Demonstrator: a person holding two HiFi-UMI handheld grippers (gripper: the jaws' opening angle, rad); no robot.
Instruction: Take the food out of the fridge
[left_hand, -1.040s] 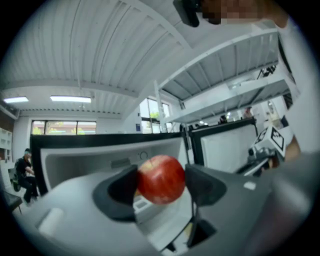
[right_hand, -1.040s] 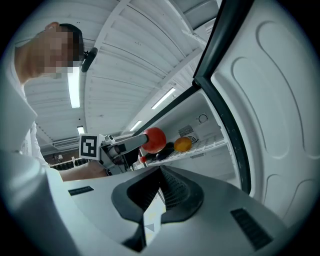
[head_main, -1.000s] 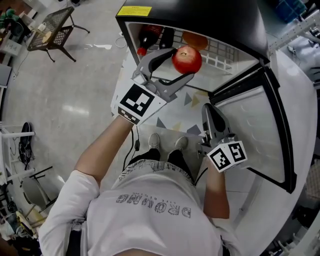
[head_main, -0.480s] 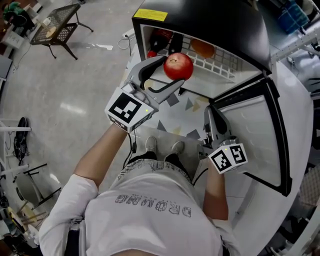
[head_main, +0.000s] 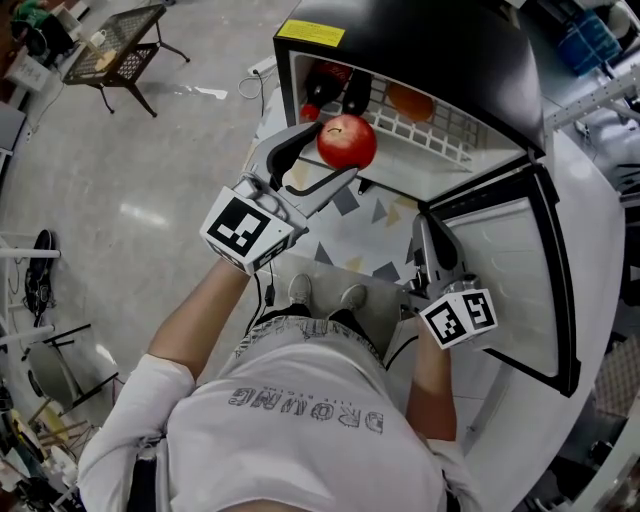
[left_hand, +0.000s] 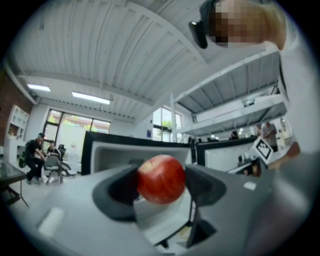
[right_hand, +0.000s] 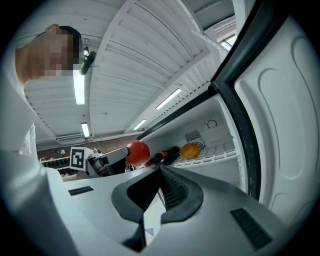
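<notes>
Your left hand-held gripper (head_main: 338, 150) holds a red apple (head_main: 347, 142). The two jaws press on the apple from both sides, and you can see that best in the left gripper view, where the apple (left_hand: 161, 179) sits right between them. The apple is up in the air, just in front of the open fridge (head_main: 430, 50), near the fridge's left side.

Inside the fridge there is a white wire shelf (head_main: 445, 128). An orange fruit (head_main: 410, 100) lies on that shelf. A dark bottle with a red cap (head_main: 325, 85) lies at the left end of the fridge, just behind the apple. The right gripper view shows them too – the orange fruit (right_hand: 190, 150) and the bottle (right_hand: 165, 156) are side by side on the shelf.

Your right hand-held gripper (head_main: 426, 225) is low in front of the fridge, close to the inside of the open fridge door (head_main: 520, 270). Its jaws are pressed together and nothing is between them (right_hand: 161, 172). It points up toward the fridge.

The fridge door swings out on the right side of the fridge. Your shoes (head_main: 328, 290) stand on the floor in front of the fridge – between your two arms.
</notes>
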